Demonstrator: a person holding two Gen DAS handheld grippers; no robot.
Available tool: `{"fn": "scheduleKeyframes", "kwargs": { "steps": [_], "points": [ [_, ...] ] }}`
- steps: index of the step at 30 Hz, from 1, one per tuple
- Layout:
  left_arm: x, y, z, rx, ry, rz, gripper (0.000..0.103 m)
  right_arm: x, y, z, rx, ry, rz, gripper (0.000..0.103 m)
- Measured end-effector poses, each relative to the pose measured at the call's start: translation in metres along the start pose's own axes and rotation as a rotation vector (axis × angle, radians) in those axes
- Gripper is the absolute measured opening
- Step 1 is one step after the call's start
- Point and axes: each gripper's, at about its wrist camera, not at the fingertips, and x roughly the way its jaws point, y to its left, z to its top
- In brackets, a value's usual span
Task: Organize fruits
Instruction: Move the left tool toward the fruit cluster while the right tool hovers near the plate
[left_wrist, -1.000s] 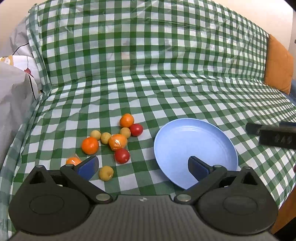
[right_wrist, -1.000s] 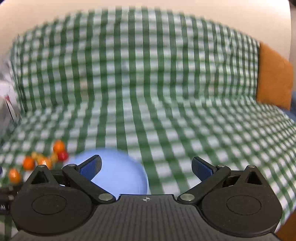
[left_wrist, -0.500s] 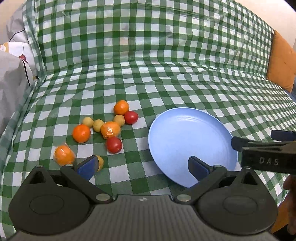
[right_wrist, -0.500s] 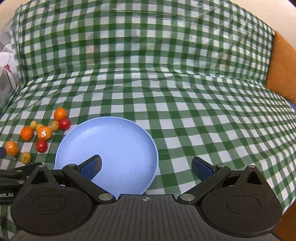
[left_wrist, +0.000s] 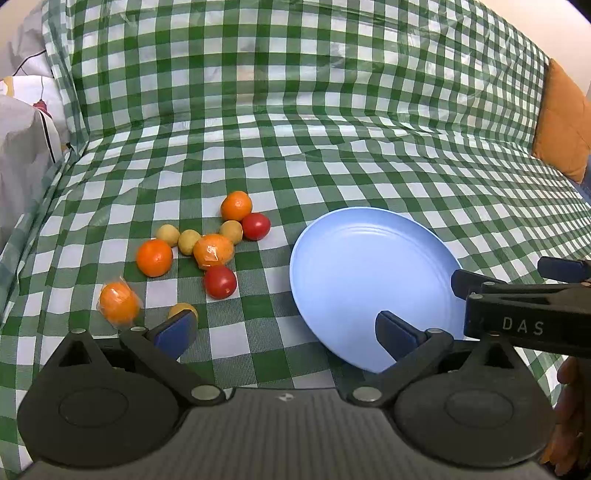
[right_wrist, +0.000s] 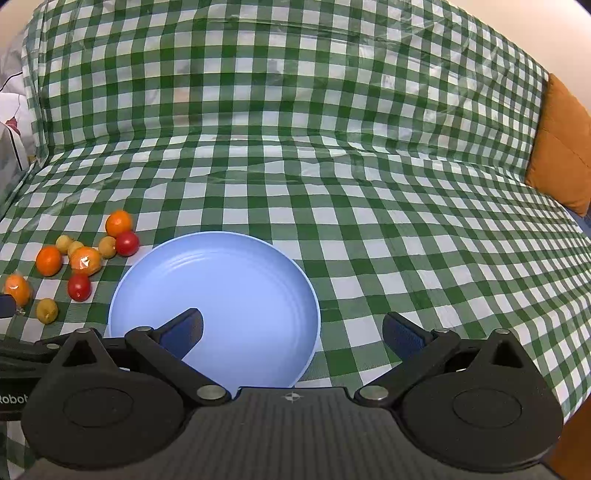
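Observation:
An empty blue plate (left_wrist: 369, 273) lies on the green checked cloth; it also shows in the right wrist view (right_wrist: 229, 288). Left of it lies a cluster of fruit: several oranges (left_wrist: 154, 257), two wrapped in plastic (left_wrist: 213, 250), two red tomatoes (left_wrist: 220, 281) and several small yellow fruits (left_wrist: 189, 241). The cluster shows in the right wrist view too (right_wrist: 85, 260). My left gripper (left_wrist: 284, 328) is open and empty, near the plate's front left. My right gripper (right_wrist: 291, 330) is open and empty over the plate's front edge; it shows at the right of the left wrist view (left_wrist: 524, 295).
An orange cushion (left_wrist: 563, 122) stands at the far right. Grey and white bedding (left_wrist: 22, 147) lies at the left edge. The checked cloth (right_wrist: 332, 129) rises up the sofa back behind.
Both grippers have moved left and closer together. The right gripper has come in over the plate's front edge and now shows larger in the left wrist view.

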Motion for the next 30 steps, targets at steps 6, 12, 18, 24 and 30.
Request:
{"fn": "scheduleKeyframes", "kwargs": {
  "steps": [6,12,18,24,30],
  "points": [
    [0.001,-0.001,0.001,-0.009,0.016,-0.001,0.103,0.008,0.003,0.002,0.015,0.022,-0.005,0.102],
    [0.002,-0.003,0.001,-0.014,0.023,-0.001,0.103,0.011,0.004,0.005,0.011,0.024,-0.012,0.102],
    [0.003,-0.004,0.001,-0.015,0.025,-0.001,0.103,0.013,0.006,0.007,0.016,0.031,-0.017,0.102],
    [0.004,-0.006,0.001,-0.013,0.028,-0.006,0.103,0.014,0.006,0.008,0.016,0.038,-0.02,0.102],
    [0.003,-0.007,0.0,-0.013,0.028,-0.008,0.103,0.015,0.006,0.009,0.015,0.042,-0.028,0.102]
  ]
}}
